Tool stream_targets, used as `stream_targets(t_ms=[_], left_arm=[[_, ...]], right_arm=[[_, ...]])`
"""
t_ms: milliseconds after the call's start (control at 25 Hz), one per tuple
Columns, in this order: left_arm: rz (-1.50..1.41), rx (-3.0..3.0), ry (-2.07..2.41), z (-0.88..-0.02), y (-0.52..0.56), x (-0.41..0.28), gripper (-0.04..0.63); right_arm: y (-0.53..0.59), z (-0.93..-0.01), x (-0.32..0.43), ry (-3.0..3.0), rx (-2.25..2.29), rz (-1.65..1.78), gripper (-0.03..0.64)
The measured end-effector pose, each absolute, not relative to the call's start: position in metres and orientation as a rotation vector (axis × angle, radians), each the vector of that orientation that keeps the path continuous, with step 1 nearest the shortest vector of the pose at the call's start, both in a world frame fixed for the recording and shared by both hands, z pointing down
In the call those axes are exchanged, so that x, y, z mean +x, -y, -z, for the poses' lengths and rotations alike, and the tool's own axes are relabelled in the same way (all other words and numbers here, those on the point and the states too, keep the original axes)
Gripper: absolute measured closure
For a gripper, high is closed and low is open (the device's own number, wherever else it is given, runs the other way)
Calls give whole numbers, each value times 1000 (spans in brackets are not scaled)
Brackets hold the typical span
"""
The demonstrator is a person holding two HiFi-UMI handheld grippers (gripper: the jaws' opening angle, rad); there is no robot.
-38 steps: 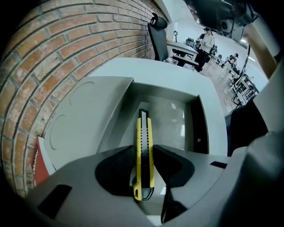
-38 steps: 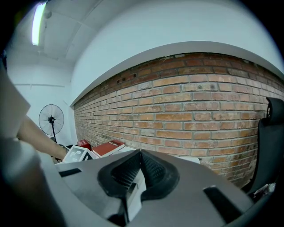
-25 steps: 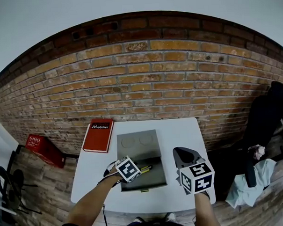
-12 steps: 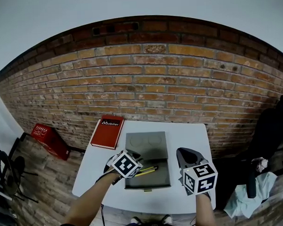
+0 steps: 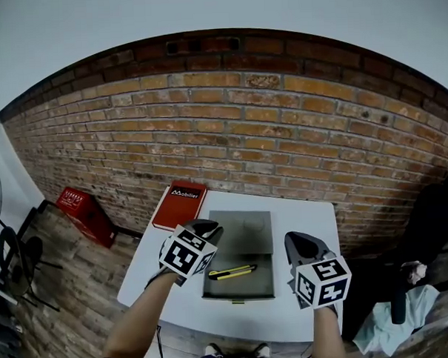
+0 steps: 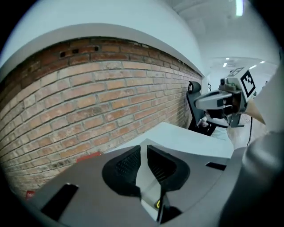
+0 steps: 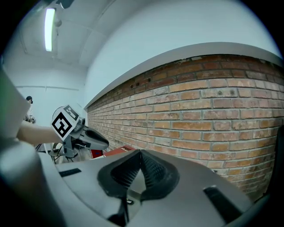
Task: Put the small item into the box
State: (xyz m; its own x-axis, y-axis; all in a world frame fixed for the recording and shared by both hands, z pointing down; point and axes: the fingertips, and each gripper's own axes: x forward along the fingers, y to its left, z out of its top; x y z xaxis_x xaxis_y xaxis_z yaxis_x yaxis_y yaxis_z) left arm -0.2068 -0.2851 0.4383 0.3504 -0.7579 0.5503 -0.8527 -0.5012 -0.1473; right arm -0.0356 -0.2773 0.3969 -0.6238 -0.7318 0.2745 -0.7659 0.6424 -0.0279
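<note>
A thin yellow and black item (image 5: 229, 272) lies flat in the tray of the open grey box (image 5: 236, 287) on the white table (image 5: 174, 306). The box's lid (image 5: 246, 229) lies flat behind the tray. My left gripper (image 5: 209, 229) hovers over the box's left rim, clear of the item. Its jaws (image 6: 143, 149) are closing, with a narrow gap and nothing between them. My right gripper (image 5: 298, 242) is held just right of the box. In its own view the right gripper (image 7: 141, 153) has its tips touching, with nothing held.
A red book (image 5: 180, 205) lies at the table's far left corner. The brick wall (image 5: 229, 137) stands right behind the table. On the floor sit a red crate (image 5: 85, 215) at the left and a dark chair (image 5: 439, 217) at the right.
My left gripper has drawn back up and to the left from the tray, leaving the yellow item lying in the box. Its jaws have narrowed. The right gripper has barely moved.
</note>
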Motion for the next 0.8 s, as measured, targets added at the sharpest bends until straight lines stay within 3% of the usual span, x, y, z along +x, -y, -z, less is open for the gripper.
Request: stream_targets(t_ms=[480,800], left_arm=[[-317,2413,1756,-363,266,-243,548],[-214,2319,1897,-364,245,-264,560]], right_arm=[[278,-368,-38,2683,1230,-149,597],[278,-361,-37,2699,1235,-128,597]])
